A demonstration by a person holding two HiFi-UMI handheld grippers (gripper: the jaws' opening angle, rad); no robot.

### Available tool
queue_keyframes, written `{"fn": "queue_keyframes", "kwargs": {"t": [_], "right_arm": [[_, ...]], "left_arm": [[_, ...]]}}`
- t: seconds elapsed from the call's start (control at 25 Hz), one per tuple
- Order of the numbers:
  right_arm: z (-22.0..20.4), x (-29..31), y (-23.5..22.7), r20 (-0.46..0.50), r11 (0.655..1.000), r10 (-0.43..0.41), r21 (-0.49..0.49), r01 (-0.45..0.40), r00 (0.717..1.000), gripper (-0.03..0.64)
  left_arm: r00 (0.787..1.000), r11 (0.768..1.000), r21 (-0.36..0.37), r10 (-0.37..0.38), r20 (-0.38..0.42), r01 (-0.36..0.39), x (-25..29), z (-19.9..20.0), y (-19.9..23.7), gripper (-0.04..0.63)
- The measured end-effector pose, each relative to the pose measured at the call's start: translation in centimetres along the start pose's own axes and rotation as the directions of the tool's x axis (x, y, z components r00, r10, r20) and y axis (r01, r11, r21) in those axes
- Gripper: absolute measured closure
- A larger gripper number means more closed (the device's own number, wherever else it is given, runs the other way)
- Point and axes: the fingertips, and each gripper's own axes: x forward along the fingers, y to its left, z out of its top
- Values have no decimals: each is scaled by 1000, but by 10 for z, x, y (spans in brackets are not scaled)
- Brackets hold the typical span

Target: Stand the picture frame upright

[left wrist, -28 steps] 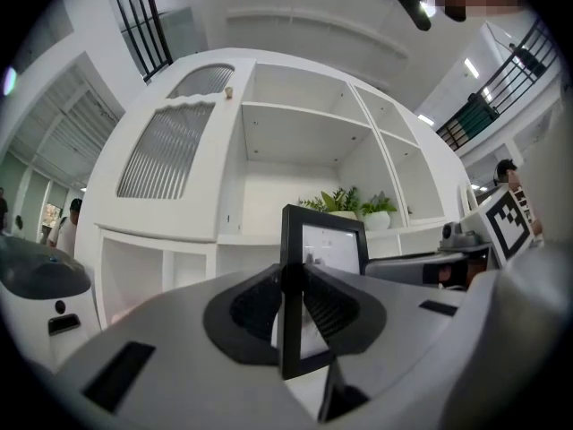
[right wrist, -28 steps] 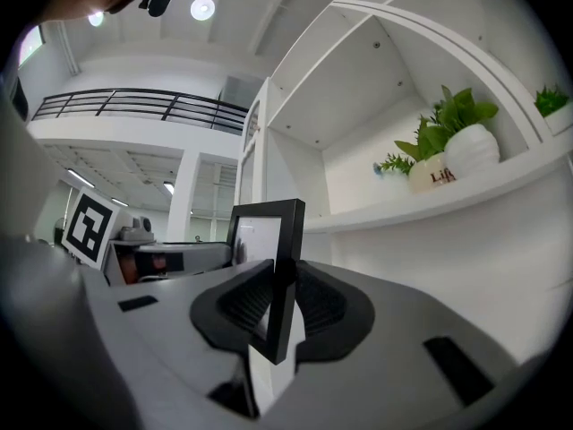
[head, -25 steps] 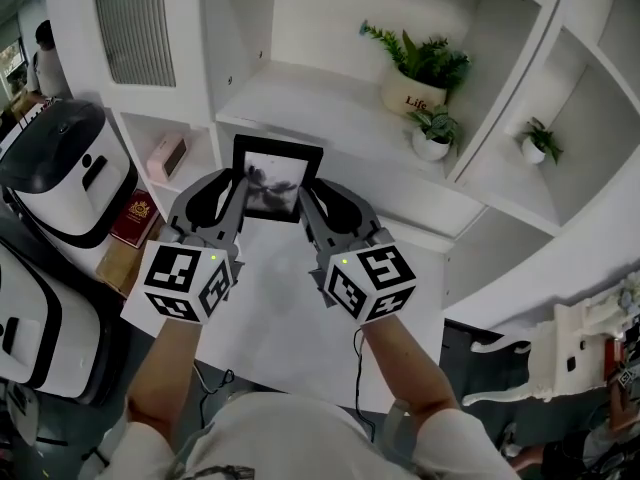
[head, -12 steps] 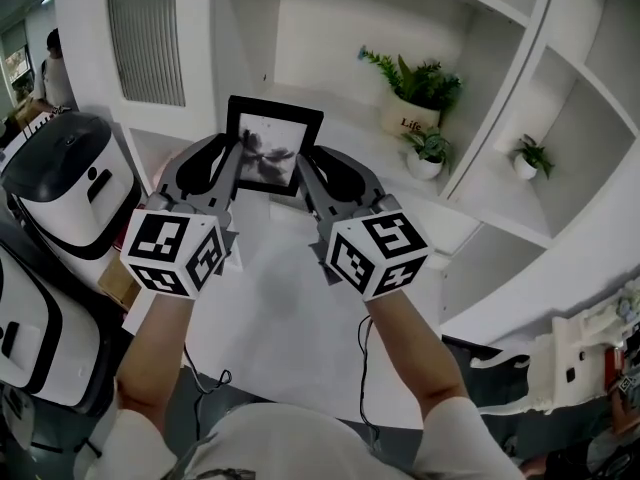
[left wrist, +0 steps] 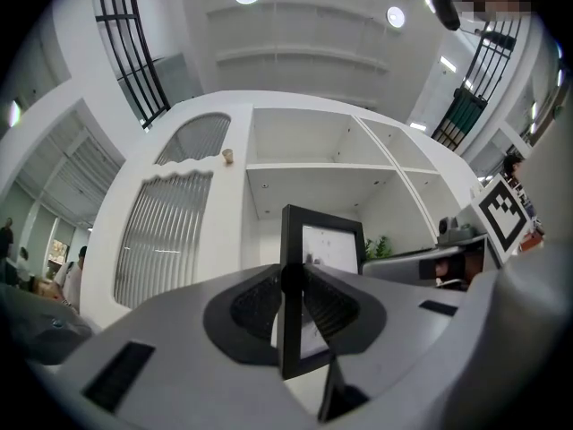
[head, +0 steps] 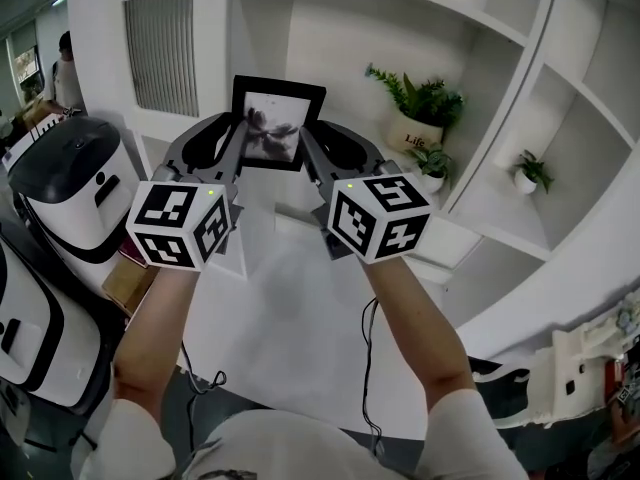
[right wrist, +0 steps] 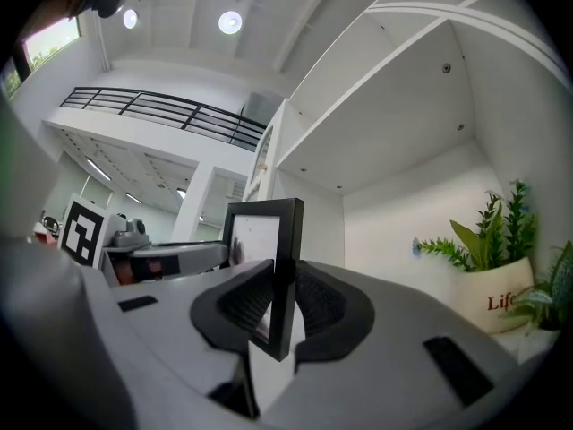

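I have the picture frame (head: 278, 123) in the air in front of the white shelf unit (head: 480, 88), before its tall open bay; it sits upright, top edge up, its glazed picture side turned away from the shelf unit and back towards me; its long axis seems to run up and down, though the wide lenses bend it enough that I won't swear to it. The left gripper (head: 236, 143) has its jaws clamped on the frame's left black edge, and the left gripper view shows that edge standing straight between the two ribbed pads (left wrist: 255, 310); the right gripper (head: 308, 146) is clamped the same way on the right edge, which stands between its pads (right wrist: 320, 305) in the right gripper view; both grippers point towards the shelf unit and a little upward.

On the shelf unit's board, right of the frame's bay, stands a cream pot (head: 410, 128) printed "Life" with a bushy green plant in it; just in front of it is a small white pot (head: 432, 180) holding a smaller plant; in the next compartment to the right sits another small white pot (head: 525, 180) with a sprig of green. At the shelf unit's left end is a slatted door (head: 165, 48).
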Motion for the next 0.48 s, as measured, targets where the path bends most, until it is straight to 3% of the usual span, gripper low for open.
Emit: {"fn": "queue_keyframes", "kwargs": {"t": [0.2,0.48], "right_arm": [[17,16,-3,-3,999,14,-34,-14,1000,535],[21,45,-18,-43,999,42,34,-40,998,538]], "left_arm": [[1000,998,-60,17,7,-17,8,13,12,512],[999,998,-53,42,-3,-42,18,22,20,512]]}}
